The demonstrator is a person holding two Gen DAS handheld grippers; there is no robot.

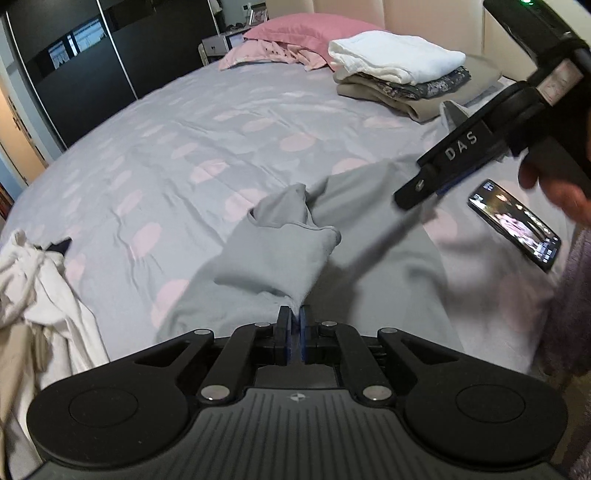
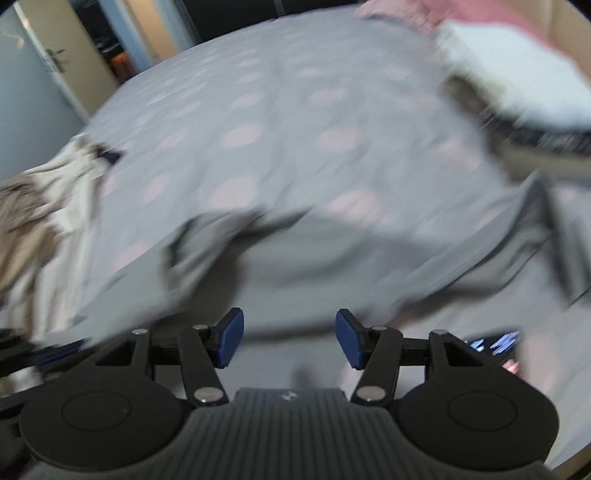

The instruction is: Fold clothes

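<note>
Item: grey garment (image 1: 280, 243), spread on the bed (image 1: 166, 147) near its near edge, toward the right-hand side. One portion is lifted and doubled over toward the middle; this portion is pinched in the left gripper (image 1: 294, 319), whose pads are pressed together on the cloth. The remainder lies flat but unsquared. The fold is judged to be in an early stage.

Right gripper (image 2: 290, 338): jaws held apart, nothing between them, suspended above the garment. In the left wrist view it is seen over the garment's right part. Its own view is heavily blurred.

Done, as judged from how things lie: a stack of folded clothes (image 1: 399, 77) is set at the far right corner, a white piece uppermost.

Left to do: a crumpled pile of pale clothes (image 1: 40, 295) lies at the left edge, unfolded. A pink garment (image 1: 273, 53) lies loose against the pink pillow (image 1: 314, 29) at the far edge.

Also present: a phone (image 1: 515, 225), screen lit, at the right edge just beside the grey garment.
</note>
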